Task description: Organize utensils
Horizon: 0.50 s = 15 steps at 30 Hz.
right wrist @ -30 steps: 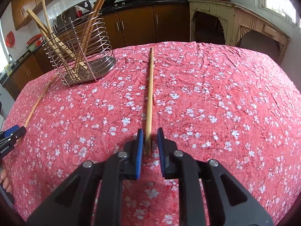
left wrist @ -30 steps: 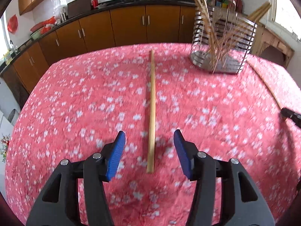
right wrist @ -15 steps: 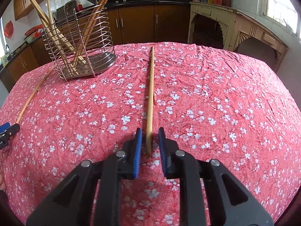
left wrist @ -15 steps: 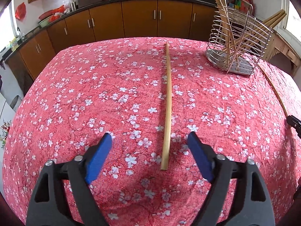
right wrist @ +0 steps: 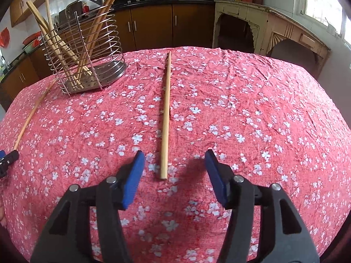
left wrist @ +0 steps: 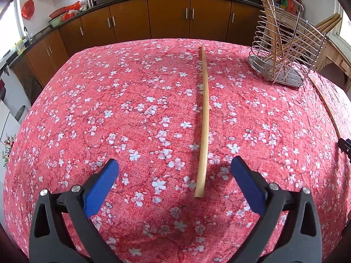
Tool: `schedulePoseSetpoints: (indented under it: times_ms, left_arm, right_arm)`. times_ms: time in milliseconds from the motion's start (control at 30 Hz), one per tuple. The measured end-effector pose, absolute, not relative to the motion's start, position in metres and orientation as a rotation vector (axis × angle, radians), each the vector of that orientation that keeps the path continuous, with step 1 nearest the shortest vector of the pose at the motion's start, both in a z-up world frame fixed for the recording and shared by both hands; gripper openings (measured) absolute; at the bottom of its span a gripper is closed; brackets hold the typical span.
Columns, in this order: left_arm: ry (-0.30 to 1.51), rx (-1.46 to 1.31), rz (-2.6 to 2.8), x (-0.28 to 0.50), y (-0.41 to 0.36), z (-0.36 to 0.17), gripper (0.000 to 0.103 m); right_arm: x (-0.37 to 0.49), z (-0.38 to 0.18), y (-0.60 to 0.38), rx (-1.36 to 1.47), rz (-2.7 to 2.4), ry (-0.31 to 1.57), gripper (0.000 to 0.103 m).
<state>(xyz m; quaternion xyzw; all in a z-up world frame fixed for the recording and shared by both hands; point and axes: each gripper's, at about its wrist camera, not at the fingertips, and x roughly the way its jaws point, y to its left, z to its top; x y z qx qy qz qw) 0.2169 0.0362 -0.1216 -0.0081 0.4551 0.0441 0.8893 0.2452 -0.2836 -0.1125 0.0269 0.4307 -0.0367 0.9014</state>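
Currently both black two-finger tongs with blue pads stand wide open and hold nothing: left gripper, right gripper. Each straddles the near end of a long pale wooden chopstick lying flat on the red floral tablecloth, untouched by the pads. The round wire utensil holder stands on the cloth's far side, well apart from both grippers, several wooden sticks leaning inside

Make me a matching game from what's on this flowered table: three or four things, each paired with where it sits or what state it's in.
1. wire utensil basket
2. long wooden chopstick in front of left gripper
3. right gripper
4. red floral tablecloth

A. lying flat on the cloth
B. jaws open, empty
C. standing upright, holding wooden sticks
D. spread over the table

Pairs: 1-C, 2-A, 3-B, 4-D
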Motion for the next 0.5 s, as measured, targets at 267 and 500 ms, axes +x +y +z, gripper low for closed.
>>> schedulePoseSetpoints:
  times_ms: [267, 500]
  left_arm:
    - [0.945, -0.019, 0.091, 0.215, 0.037, -0.121, 0.101]
    - [0.945, -0.020, 0.091, 0.216, 0.037, -0.121, 0.101]
  right_arm:
    - [0.246, -0.113, -0.280, 0.050, -0.050, 0.899, 0.070]
    - [0.247, -0.116, -0.275, 0.052, -0.026, 0.921, 0.094]
